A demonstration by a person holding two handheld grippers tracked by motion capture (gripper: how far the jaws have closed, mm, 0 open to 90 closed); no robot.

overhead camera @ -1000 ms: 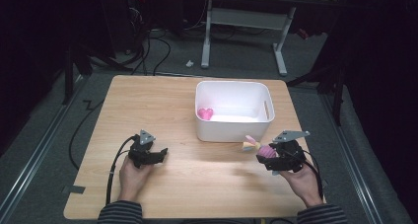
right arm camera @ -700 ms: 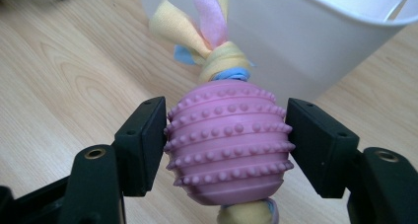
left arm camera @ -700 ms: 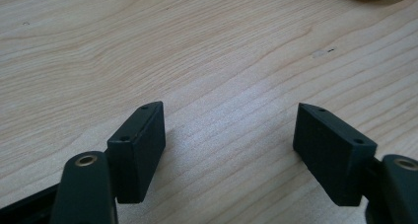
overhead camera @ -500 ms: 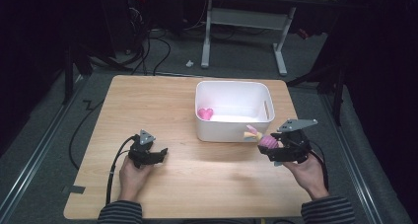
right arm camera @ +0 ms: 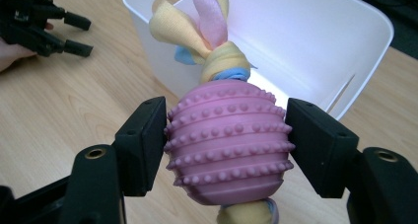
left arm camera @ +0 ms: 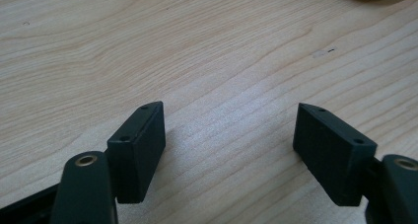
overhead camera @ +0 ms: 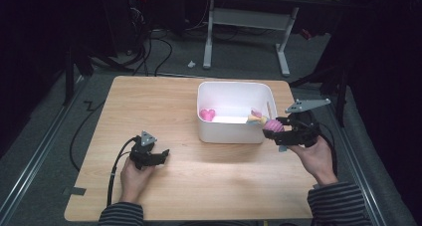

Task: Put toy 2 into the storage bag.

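My right gripper (right arm camera: 226, 140) is shut on a pink studded rubber toy (right arm camera: 227, 140) with yellow, pink and blue cloth knots at both ends. In the high view the toy (overhead camera: 271, 125) hangs at the right rim of the white bin (overhead camera: 209, 134), lifted off the table, with the right gripper (overhead camera: 282, 129) behind it. A small pink object (overhead camera: 207, 114) lies inside the bin at its left. My left gripper (overhead camera: 164, 155) rests low on the table at the front left. In the left gripper view its jaws stand open (left arm camera: 229, 135) over bare wood, nothing between them.
The wooden table (overhead camera: 149, 101) has bare room to the left of and in front of the bin. Black cables and metal desk legs (overhead camera: 209, 37) lie on the floor beyond the far edge. The bin's wall (right arm camera: 305, 31) rises just ahead of the held toy.
My right gripper has risen with the toy from beside the bin's front right corner up to its right rim. The left gripper has stayed still.
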